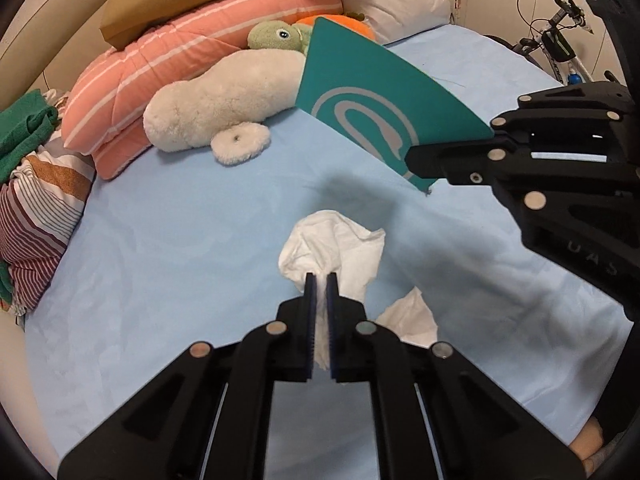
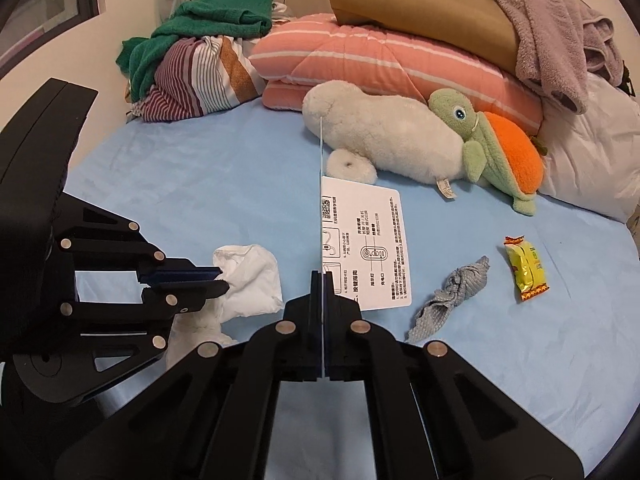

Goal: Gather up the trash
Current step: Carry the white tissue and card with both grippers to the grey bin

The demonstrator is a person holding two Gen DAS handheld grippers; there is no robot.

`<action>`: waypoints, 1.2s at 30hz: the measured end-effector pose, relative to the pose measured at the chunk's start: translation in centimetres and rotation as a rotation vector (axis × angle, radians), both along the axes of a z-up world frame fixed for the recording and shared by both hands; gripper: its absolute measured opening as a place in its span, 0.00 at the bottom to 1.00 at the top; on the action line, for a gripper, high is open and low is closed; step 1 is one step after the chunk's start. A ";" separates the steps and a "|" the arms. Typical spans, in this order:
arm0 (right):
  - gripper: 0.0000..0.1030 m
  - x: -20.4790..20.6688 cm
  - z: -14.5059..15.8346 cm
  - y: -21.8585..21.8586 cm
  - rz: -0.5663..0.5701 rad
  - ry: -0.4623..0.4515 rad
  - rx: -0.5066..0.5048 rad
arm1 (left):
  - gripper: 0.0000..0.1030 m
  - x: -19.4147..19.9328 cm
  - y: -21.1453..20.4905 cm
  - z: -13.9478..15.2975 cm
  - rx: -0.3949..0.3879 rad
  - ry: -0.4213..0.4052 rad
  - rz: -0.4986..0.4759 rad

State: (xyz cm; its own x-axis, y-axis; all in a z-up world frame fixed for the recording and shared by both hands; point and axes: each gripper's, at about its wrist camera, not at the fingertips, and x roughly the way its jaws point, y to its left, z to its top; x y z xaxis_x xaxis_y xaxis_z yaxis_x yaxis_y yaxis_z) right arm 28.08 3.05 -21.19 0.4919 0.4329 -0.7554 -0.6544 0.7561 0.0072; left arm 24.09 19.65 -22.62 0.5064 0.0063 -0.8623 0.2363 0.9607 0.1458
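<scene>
Left wrist view: The left gripper (image 1: 320, 280) is closed on a crumpled white tissue (image 1: 332, 240). The tissue bunches out ahead of the fingertips, and a strip of it runs back between the pads; it appears held above the blue bed sheet (image 1: 160, 240). A second white tissue (image 1: 412, 316) lies on the sheet just to the right, partly hidden behind the gripper body. The right gripper (image 1: 416, 164) enters from the right edge, its rear cut off by the frame. It is clamped on the lower corner of a teal card (image 1: 360, 92). The card's long axis runs from that corner up and left toward the white plush toy (image 1: 224, 104). Its teal face, with a grey emblem, is turned toward this camera. A bicycle (image 1: 560, 48) at the upper right is only partly visible.

Right wrist view: The right gripper (image 2: 321, 280) holds the card (image 2: 368, 240) edge-on, so the folded edge reads as a thin vertical line. The white printed face opens to the right; its text is too small to read. The left gripper (image 2: 220, 284) enters from the left, shut on the tissue (image 2: 252, 280). The second tissue (image 2: 196, 328) is partly covered by it. A grey crumpled scrap (image 2: 452, 300) and a yellow wrapper (image 2: 526, 268) lie on the sheet (image 2: 200, 184) to the right, with the wrapper's long axis pointing roughly away from the camera.
</scene>
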 end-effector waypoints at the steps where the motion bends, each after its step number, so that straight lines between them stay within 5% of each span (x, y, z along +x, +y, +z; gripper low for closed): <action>1: 0.00 -0.8 0.8 -0.5 -0.004 -0.007 0.004 | 0.05 -0.4 -0.3 0.5 0.006 -0.008 -0.005; 17: 0.00 -16.3 12.0 -16.1 -0.231 -0.158 0.041 | 0.05 -9.6 -12.1 11.2 -0.025 -0.189 -0.191; 36: 0.00 -40.1 21.9 -42.0 -0.782 -0.344 0.025 | 0.05 -24.1 -40.8 20.2 -0.127 -0.303 -0.721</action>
